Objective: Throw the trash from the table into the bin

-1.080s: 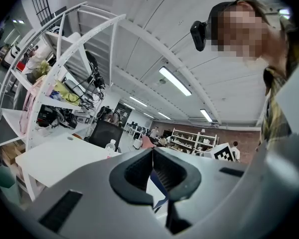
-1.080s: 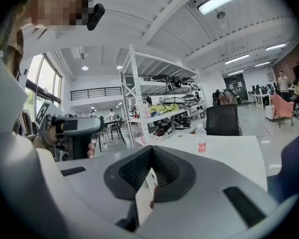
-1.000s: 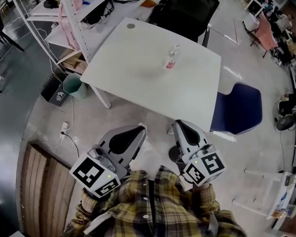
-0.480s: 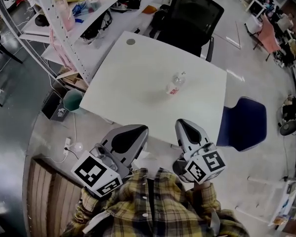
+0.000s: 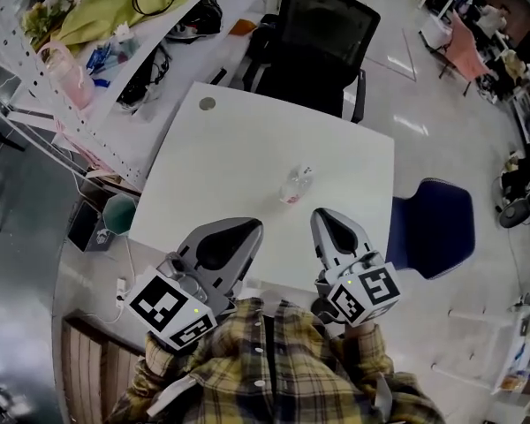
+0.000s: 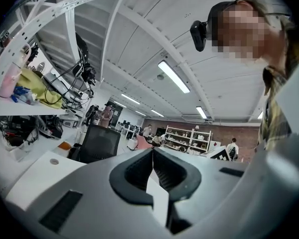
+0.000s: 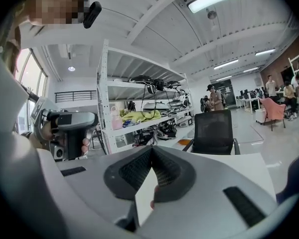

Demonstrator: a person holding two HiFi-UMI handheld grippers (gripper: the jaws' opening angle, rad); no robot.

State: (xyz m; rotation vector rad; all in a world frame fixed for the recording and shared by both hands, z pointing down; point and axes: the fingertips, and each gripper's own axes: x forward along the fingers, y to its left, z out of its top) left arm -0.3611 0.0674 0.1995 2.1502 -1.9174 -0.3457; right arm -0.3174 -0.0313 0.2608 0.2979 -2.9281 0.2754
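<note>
A crumpled clear plastic bottle [image 5: 293, 186] with a red label lies on the white table [image 5: 247, 140], a little toward its near edge. Both grippers are held level side by side over that near edge. The left gripper [image 5: 252, 225] is just left of and short of the bottle, and the right gripper [image 5: 319, 215] is just right of it. In the left gripper view the left gripper [image 6: 152, 150] has its jaws together with nothing between them. The right gripper [image 7: 152, 148] is likewise shut and empty. A teal bin [image 5: 118, 212] stands on the floor beside the table's left corner.
A black office chair [image 5: 314, 42] is pushed to the table's far side and a blue chair [image 5: 433, 226] stands at its right. A white shelving rack [image 5: 71, 69] with clutter runs along the left. A black box [image 5: 87, 228] sits by the bin. A small round disc [image 5: 208, 103] lies on the table's far left corner.
The person has walked toward the table, carrying both grippers forward to its near edge. The bottle now lies close in front of the fingertips. Both jaws stayed shut.
</note>
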